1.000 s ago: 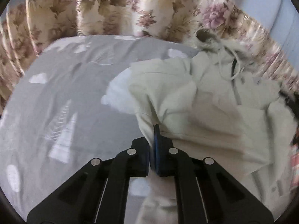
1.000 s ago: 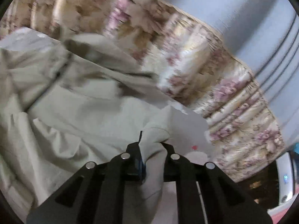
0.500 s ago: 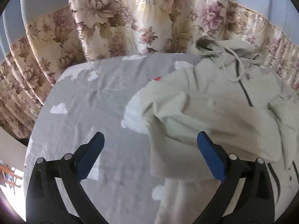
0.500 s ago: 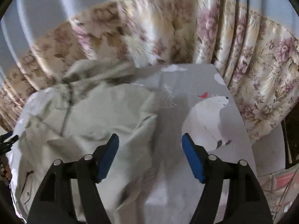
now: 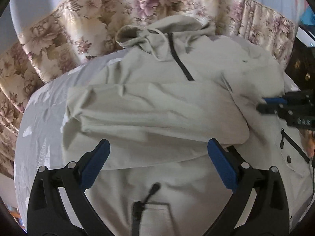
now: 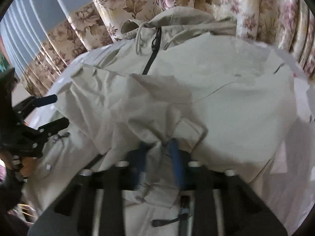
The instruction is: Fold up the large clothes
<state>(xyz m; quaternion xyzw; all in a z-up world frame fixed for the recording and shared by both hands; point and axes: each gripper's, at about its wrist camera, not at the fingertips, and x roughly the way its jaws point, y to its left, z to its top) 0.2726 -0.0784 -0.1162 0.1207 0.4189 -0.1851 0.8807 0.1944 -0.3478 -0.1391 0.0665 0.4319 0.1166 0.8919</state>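
Pale hooded jacket lies front-up on the grey bedsheet, hood toward the flowered curtain, both sleeves folded over the chest. Left gripper hangs released, jaws wide, above the hem. Right gripper is clamped on a bunch of hem fabric. Best to pinch the left hem corner too, then lift both evenly toward the hood so the sleeves don't slide.

A bed sheet, grey with white prints, covers the surface. Beyond its far edge hangs a floral curtain in cream, brown and pink, with a plain pale blue curtain above it. Soft daylight glows through the folds.
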